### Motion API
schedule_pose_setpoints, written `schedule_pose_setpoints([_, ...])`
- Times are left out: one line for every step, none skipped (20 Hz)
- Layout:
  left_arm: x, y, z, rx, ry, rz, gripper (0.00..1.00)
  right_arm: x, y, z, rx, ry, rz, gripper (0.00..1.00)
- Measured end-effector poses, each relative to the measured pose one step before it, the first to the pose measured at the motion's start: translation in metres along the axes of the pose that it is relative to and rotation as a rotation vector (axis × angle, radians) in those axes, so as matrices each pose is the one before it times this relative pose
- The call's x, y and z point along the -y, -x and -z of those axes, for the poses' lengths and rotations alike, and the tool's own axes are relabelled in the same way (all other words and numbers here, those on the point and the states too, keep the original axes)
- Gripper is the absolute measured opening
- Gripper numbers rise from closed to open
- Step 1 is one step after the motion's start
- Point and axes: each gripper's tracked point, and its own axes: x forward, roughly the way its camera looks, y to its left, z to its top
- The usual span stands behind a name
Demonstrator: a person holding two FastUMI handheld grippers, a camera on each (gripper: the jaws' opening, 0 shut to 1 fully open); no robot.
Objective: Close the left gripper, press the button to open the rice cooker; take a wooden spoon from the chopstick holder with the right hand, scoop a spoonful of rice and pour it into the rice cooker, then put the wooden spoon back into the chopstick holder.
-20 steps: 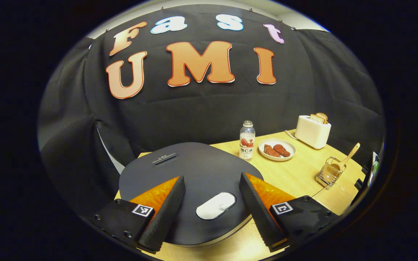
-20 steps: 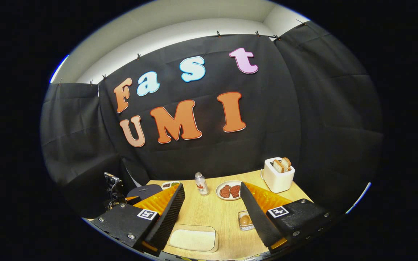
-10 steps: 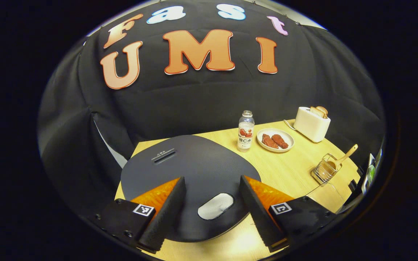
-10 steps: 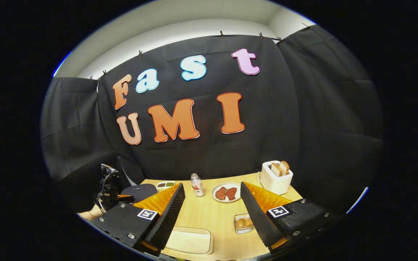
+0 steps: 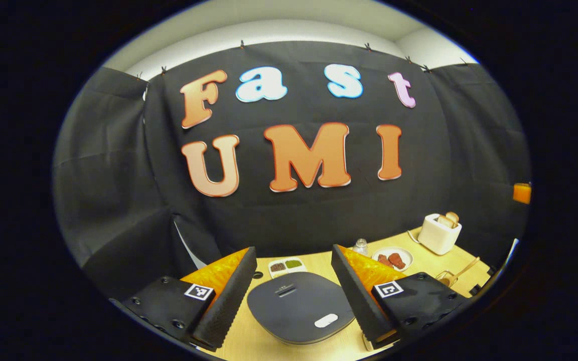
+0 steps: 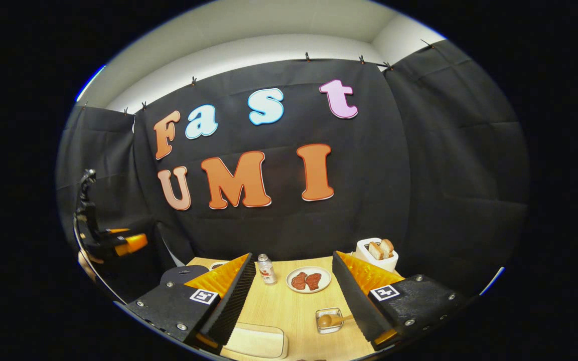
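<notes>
Left gripper (image 5: 294,296) hovers above rice cooker (image 5: 299,306) (jaws apart).

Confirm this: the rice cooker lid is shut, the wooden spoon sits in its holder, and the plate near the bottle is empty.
Not empty. In the right gripper view the plate beside the bottle holds two reddish-brown pieces of food. The rice cooker lid is shut, and the wooden spoon sits in its holder.

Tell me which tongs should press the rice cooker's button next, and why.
Left. The left tongs frame the dark grey rice cooker, its white oval button just ahead, though they are open. The right tongs face the round white plate.
</notes>
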Motion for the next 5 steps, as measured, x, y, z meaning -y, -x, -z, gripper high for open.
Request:
schedule_pose_setpoints([-0.01183, 0.01107, -0.01731, 0.02796, 0.01475, -0.01641, 1.00, 0.00044, -0.00002, -0.00379, 0.01043, 0.00492, 0.00121, 0.95])
schedule_pose_setpoints([-0.00982, 0.01102, -0.01643, 0.03228, 0.01315, -0.00575, 1.00, -0.00012, 0.00066, -0.00378, 0.01171, 0.00060, -0.00134, 0.95])
schedule_pose_setpoints([-0.00546, 0.01118, -0.01508, 0.03190, 0.01980, 0.00056, 1.00, -0.00124, -0.00102, -0.00518, 0.01025, 0.00041, -0.00373, 0.95])
schedule_pose_setpoints([-0.00619, 0.01030, -0.01234, 0.02962, 0.01285, -0.01055, 1.00, 0.00133, -0.00094, -0.00207, 0.00529, 0.00297, 0.00238, 0.95])
schedule_pose_setpoints([-0.01161, 0.00767, -0.00724, 0.01762, 0.00446, -0.01453, 1.00, 0.00319, -0.00099, -0.00041, 0.00396, 0.00695, 0.00998, 1.00])
